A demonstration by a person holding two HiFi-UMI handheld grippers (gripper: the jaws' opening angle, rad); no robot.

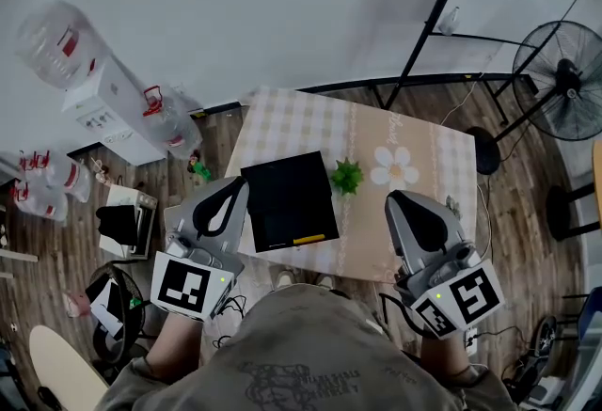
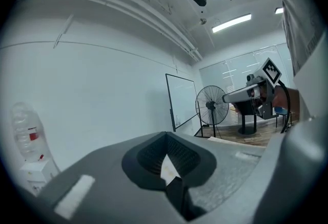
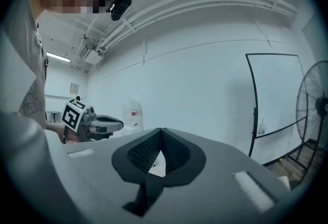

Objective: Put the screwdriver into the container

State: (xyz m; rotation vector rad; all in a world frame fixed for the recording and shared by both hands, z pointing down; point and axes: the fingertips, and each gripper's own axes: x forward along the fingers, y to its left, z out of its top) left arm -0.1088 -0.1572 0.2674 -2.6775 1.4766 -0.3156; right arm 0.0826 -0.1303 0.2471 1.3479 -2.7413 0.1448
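A flat black container [image 1: 282,193] lies on the checked table [image 1: 414,212] in the head view. A yellow-handled screwdriver [image 1: 308,239] rests at the container's near right corner, inside its outline. My left gripper [image 1: 224,204] is held low at the table's left near edge, jaws shut and empty. My right gripper [image 1: 406,209] hovers over the table's right near edge, also shut and empty. Both are raised and point level at the wall: the left gripper [image 2: 166,166] and the right gripper [image 3: 160,159] show closed jaws with only wall beyond them.
A small green plant [image 1: 346,176] stands just right of the container. A floor fan [image 1: 564,80] and a black stand [image 1: 442,14] are beyond the table's right side. Water jugs [image 1: 169,122] and a white dispenser [image 1: 108,108] sit on the floor at left.
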